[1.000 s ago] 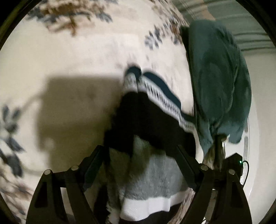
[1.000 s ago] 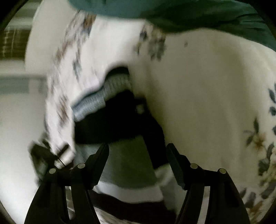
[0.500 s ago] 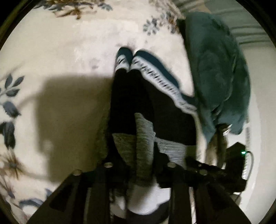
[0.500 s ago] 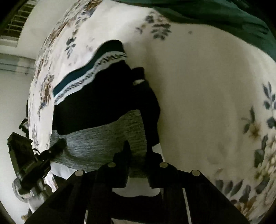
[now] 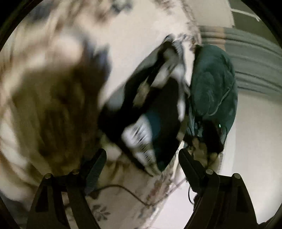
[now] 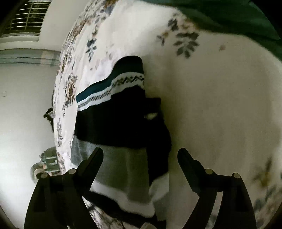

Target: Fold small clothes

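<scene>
Honestly, the left wrist view is a smeary mess, so only part of it reads. The left gripper has its jaws spreading apart, wide, nothing pinched between them. Beyond its tips you can just make out the folded sweater, black with a teal band and a white patterned stripe, lying on the floral bedsheet. A big brown blotch fills the left half of that view; can't tell if it's shadow or print, too blurred. A dark teal garment sits just beside the sweater at the sheet's edge, and a thin dark cable trails across the sheet near the bottom.

The right wrist view is much sharper. The right gripper is also opening, jaws wide, pads not pressing anything; the grey panel of the sweater lies between and under the tips. The sweater's near end, a white band and then black, is cut off by the bottom of the frame. The bedsheet spreads off to the right, and a green cloth at the top is mostly out of frame. A small blurry thing left of the bed edge I can't identify.
</scene>
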Motion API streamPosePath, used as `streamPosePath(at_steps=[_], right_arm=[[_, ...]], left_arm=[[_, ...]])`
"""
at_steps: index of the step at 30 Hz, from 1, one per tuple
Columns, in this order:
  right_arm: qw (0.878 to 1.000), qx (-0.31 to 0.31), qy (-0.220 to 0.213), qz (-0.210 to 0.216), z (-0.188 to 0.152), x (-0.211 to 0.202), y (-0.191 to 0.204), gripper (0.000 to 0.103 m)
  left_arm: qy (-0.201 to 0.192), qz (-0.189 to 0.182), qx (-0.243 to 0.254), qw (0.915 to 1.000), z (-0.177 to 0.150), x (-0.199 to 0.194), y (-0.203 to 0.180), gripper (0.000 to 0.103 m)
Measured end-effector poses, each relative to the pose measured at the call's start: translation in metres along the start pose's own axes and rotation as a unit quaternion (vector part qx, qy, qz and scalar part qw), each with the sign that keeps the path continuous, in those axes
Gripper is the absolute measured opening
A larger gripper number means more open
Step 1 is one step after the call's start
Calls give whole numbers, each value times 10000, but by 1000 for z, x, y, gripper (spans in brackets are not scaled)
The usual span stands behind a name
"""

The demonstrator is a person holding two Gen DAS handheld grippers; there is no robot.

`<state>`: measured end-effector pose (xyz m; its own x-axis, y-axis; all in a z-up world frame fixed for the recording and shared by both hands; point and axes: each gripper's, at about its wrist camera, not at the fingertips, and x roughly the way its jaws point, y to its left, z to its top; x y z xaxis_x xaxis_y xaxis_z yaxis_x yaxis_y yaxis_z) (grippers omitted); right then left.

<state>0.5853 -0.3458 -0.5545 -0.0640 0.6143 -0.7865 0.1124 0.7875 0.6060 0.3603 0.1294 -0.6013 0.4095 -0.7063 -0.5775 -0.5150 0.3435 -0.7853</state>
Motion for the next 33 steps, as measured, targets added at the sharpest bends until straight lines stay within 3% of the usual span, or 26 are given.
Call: streamPosePath(at_steps=[5,9,12,13,14,15,16,17,19,22,25,28,31,33], right_arm=[[9980,302,267,480,29,36,-15,88],[9955,355,359,796,35,47,-18,90],[9958,323,338,792,34,48,-19,90],[9965,274,309,727,33,48,-17,88],[9973,225,272,639,31,48,-14,86],[9978,181,261,584,29,50,-9,66],[9980,168,327,521,28,53,-7,30],[9971,253,451,560,24,57,-6,24],[9978,304,305,494,18,55,-1,19],[9981,373,106,488,2,45,6,15],[9963,618,-71,588,-32,27,8,13],[9932,913,-204,691,-88,13,16,13],[9875,1377,-231,737,-172,4,20,13],[9819,1766,-129,674,-229,9,21,13]], left_arm=[[27,-383,20,9993,-4,50,1,83],[-326,-404,-88,9986,13,72,-7,83],[-606,-504,-202,9967,19,70,-15,83],[-686,-535,-236,9959,19,68,-16,80],[-773,-594,-285,9948,19,64,-16,66],[-774,-591,-299,9948,21,60,-17,56],[-762,-615,-300,9947,22,57,-18,54],[-744,-659,-298,9946,24,54,-19,49],[-681,-646,-250,9953,29,46,-22,46],[-561,-610,-252,9962,44,31,-28,45],[-457,-505,-102,9976,63,15,-37,45],[-215,-299,291,9989,81,-9,-44,45],[350,28,775,9964,92,-19,-45,45],[853,329,1063,9901,90,-15,-41,45]])
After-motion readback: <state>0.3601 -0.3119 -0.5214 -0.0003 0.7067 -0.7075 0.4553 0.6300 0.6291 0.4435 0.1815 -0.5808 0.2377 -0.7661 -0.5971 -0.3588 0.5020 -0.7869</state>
